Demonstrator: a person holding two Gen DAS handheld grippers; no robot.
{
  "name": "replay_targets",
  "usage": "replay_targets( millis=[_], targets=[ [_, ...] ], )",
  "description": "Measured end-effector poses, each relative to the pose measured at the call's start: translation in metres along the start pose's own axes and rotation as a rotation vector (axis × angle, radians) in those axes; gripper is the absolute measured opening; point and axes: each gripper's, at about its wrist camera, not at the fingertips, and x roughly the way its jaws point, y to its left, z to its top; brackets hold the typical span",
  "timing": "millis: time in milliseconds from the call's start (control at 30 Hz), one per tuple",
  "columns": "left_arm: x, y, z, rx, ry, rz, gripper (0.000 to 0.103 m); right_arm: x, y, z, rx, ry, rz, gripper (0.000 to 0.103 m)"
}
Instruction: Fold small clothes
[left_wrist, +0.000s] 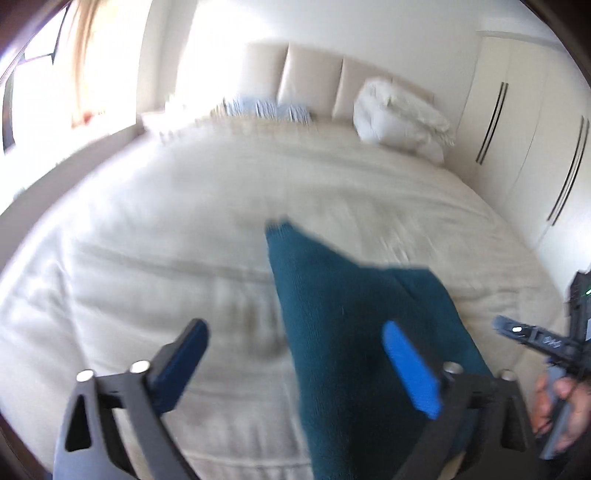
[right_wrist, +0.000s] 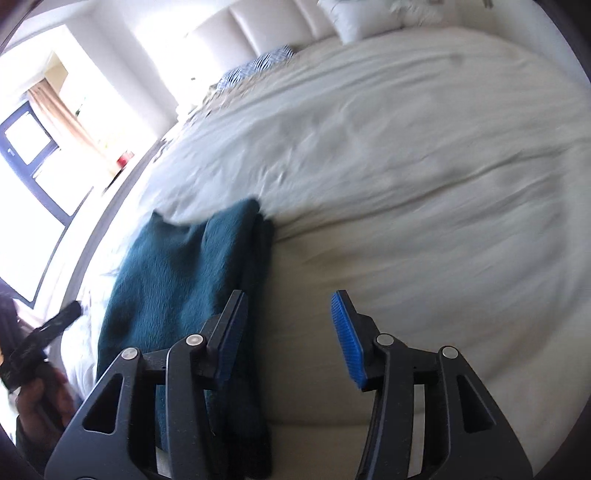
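Note:
A dark teal knitted garment (left_wrist: 332, 288) lies folded into a long narrow shape on the cream bedcover (left_wrist: 147, 240). My left gripper (left_wrist: 295, 326) hangs above its near part, open wide, and its pads do not touch the cloth. In the right wrist view the same garment (right_wrist: 177, 273) lies to the left. My right gripper (right_wrist: 289, 295) stands open over bare bedcover (right_wrist: 406, 184), with its left finger (right_wrist: 231, 332) above the garment's right edge. Each gripper also shows at the edge of the other's view: the right gripper (left_wrist: 532, 336) and the left gripper (right_wrist: 40, 332), each held in a hand.
A white pillow (left_wrist: 399, 114) and a blue patterned cushion (left_wrist: 266, 107) lean at the padded headboard (left_wrist: 310, 77). Wardrobe doors (left_wrist: 524, 122) stand right of the bed. A bright window (right_wrist: 33, 147) with a curtain is on the left.

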Motion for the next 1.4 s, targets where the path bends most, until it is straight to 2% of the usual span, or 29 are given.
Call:
replay_targets(
  millis=[100,167,200,233,333,400,433,567,733,800,900,1100,1200,1267,1400],
  targets=[
    [-0.019,-0.019,0.008,0.087,-0.098,0.075,0.103,-0.023,0.006,0.01,-0.033,-0.067,-0.063,0.05],
    [-0.028,-0.032,0.012,0.141,-0.129,0.122,0.103,-0.041,0.018,0.016,-0.069,-0.143,-0.12,0.058],
    [-0.033,-0.037,0.014,0.157,-0.147,0.139,0.103,-0.051,0.023,0.018,-0.084,-0.187,-0.146,0.068],
    [-0.04,-0.042,0.015,0.172,-0.175,0.163,0.103,-0.067,0.032,0.019,-0.105,-0.273,-0.188,0.08],
    [-0.06,-0.059,0.018,0.21,-0.286,0.301,0.103,-0.103,0.051,0.016,-0.152,-0.481,-0.231,0.101],
    [-0.07,-0.066,0.023,0.226,-0.318,0.323,0.103,-0.125,0.068,0.015,-0.209,-0.59,-0.25,0.103],
    [-0.073,-0.066,0.027,0.215,-0.308,0.316,0.103,-0.131,0.074,0.016,-0.228,-0.604,-0.245,0.103],
    [-0.074,-0.057,0.037,0.126,-0.237,0.344,0.103,-0.146,0.092,0.023,-0.259,-0.58,-0.179,0.103],
    [-0.077,-0.052,0.035,0.065,-0.196,0.232,0.103,-0.152,0.102,0.024,-0.237,-0.551,-0.137,0.103],
    [-0.072,-0.05,0.033,0.051,-0.162,0.211,0.103,-0.152,0.106,0.018,-0.23,-0.538,-0.124,0.103],
    [-0.065,-0.053,0.025,0.078,-0.141,0.24,0.103,-0.151,0.112,0.007,-0.242,-0.54,-0.128,0.103],
    [-0.06,-0.047,0.008,0.044,-0.077,0.256,0.103,-0.14,0.123,-0.008,-0.245,-0.529,-0.16,0.103],
    [-0.053,-0.045,-0.002,0.052,-0.03,0.235,0.103,-0.122,0.123,-0.011,-0.248,-0.426,-0.148,0.103],
    [-0.048,-0.044,-0.01,0.053,-0.003,0.237,0.103,-0.107,0.125,-0.015,-0.258,-0.335,-0.149,0.103],
    [-0.032,-0.04,-0.023,0.046,0.082,0.262,0.103,-0.077,0.126,-0.027,-0.266,-0.222,-0.185,0.103]
  ],
)
